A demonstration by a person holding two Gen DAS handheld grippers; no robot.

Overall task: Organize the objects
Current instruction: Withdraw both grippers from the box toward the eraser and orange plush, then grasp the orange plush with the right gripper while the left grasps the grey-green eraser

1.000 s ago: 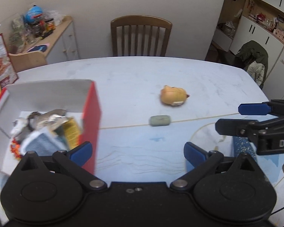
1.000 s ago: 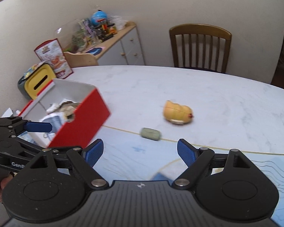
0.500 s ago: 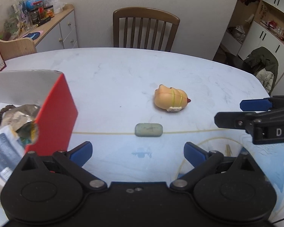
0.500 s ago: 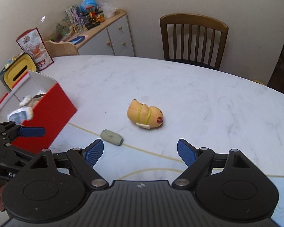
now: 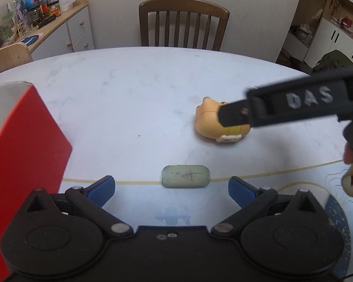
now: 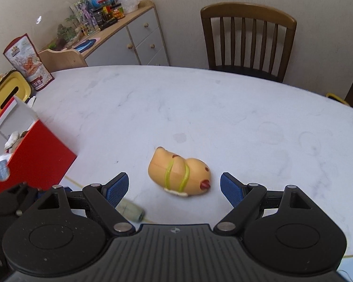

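Here the white marbled table (image 6: 223, 108) carries everything, and the places below are given from its pale yellow inlaid line (image 5: 282, 171) that runs across the near part of the top. At the left end of that line stands the red box (image 6: 40, 159), open at the top, with papers and small packets showing inside; it is the largest thing on the table. Beyond the line, well onto the bare marble, lies the orange toy (image 6: 178, 174), a rounded plastic figure on its side. In the right wrist view its long axis runs slantwise from upper left to lower right, the end with the red mark toward lower right, and yellow-green bands cross its middle. A small cream tab shows under it.

The right gripper (image 6: 174, 188) has its blue pads spread wide on either side of the toy, not pressing on it; whether the toy lies level with the pads or beyond them I cannot tell. The left gripper (image 5: 171, 188) is likewise spread, with nothing clasped. Just ahead of its tips the grey-green eraser (image 5: 186, 179), the smallest thing, lies on the yellow line, its long axis along the line. In the left wrist view one black finger of the right gripper crosses in front of the toy.
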